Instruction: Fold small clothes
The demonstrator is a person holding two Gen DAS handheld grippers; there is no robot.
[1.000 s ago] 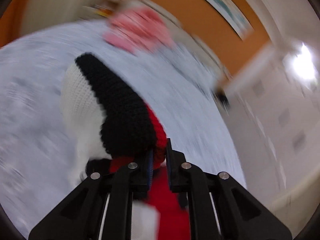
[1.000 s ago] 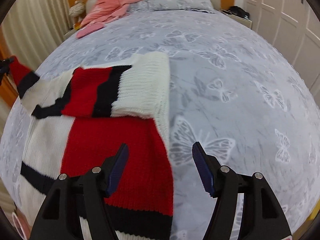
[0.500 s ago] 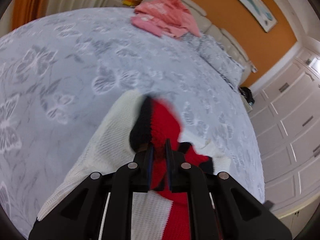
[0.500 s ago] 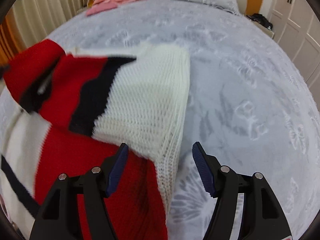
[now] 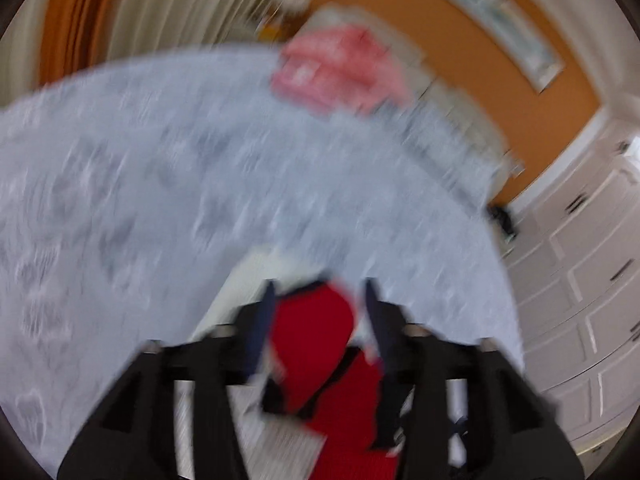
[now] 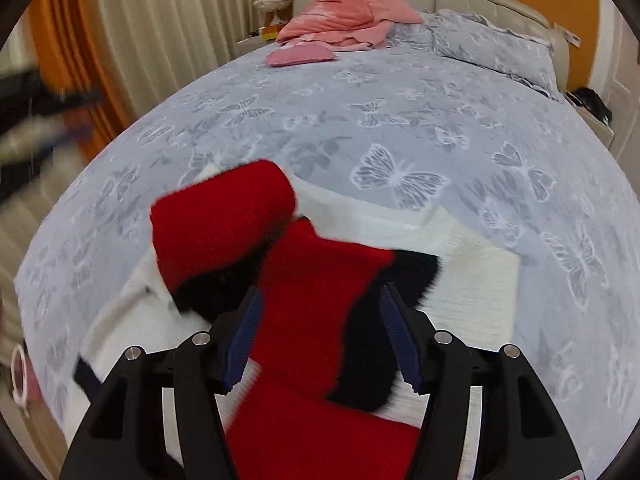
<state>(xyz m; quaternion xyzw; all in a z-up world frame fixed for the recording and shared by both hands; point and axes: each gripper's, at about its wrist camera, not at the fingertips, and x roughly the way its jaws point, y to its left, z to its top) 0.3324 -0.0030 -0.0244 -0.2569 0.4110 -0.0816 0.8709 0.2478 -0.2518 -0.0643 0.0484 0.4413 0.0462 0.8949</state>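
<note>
Sweater (image 6: 312, 304) on bed (image 6: 400, 120), sleeves folded across | left gripper (image 5: 318, 312) agape, empty; right gripper (image 6: 320, 332) agape above sweater | risk: loose sleeve unrolling

Left claw (image 5: 318, 320) agape over red-white sweater (image 5: 316, 332); blurred bedspread (image 5: 160, 184)

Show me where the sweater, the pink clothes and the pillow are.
sweater (image 6: 320, 280), right wrist view, on the red sleeve folded across it.
pink clothes (image 6: 348, 16), right wrist view, middle of the heap.
pillow (image 6: 496, 44), right wrist view, its top face.
</note>
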